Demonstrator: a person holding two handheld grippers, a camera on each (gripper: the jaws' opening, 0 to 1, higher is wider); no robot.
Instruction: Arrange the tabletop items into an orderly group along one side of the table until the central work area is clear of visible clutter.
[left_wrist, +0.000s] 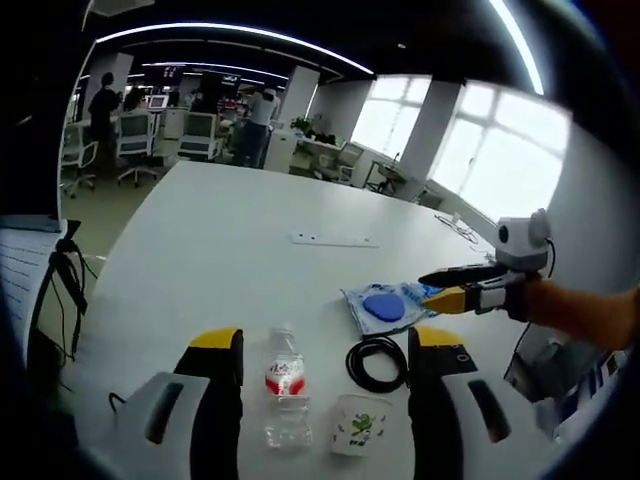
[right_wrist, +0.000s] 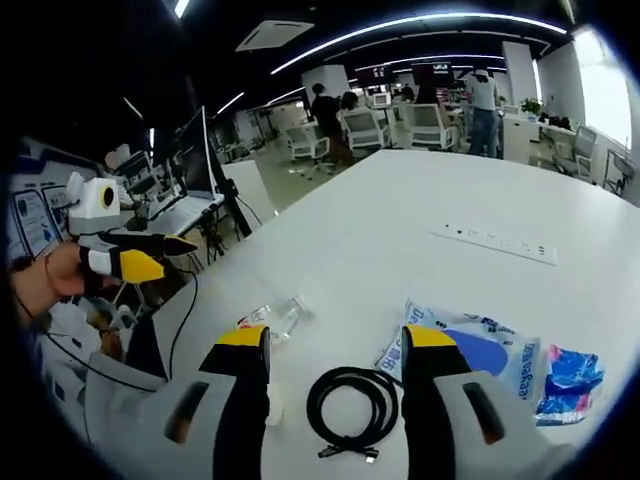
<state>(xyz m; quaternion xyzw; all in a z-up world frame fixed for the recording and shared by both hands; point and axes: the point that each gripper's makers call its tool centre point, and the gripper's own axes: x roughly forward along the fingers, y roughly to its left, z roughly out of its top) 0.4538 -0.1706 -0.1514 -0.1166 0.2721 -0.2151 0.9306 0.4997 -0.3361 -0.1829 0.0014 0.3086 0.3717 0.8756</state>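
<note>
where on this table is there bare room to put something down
Bare: the wide stretch of table beyond the power strip, and the band between strip and packets. Crowded: the near edge, where bottle, cup, coiled cable and packets cluster.

A clear plastic water bottle (left_wrist: 285, 385) with a red label was seen lying on its side on the white table (left_wrist: 230, 260), its cap end pointing away. Just beside its base, a small clear cup (left_wrist: 359, 425) with a green print stood upright. A black cable (left_wrist: 377, 362), coiled into a loop, lay near the cup. Beyond the coil, a blue-and-white plastic packet (left_wrist: 385, 305) lay flat, and a crumpled blue wrapper (right_wrist: 568, 380) was seen touching its edge.
</note>
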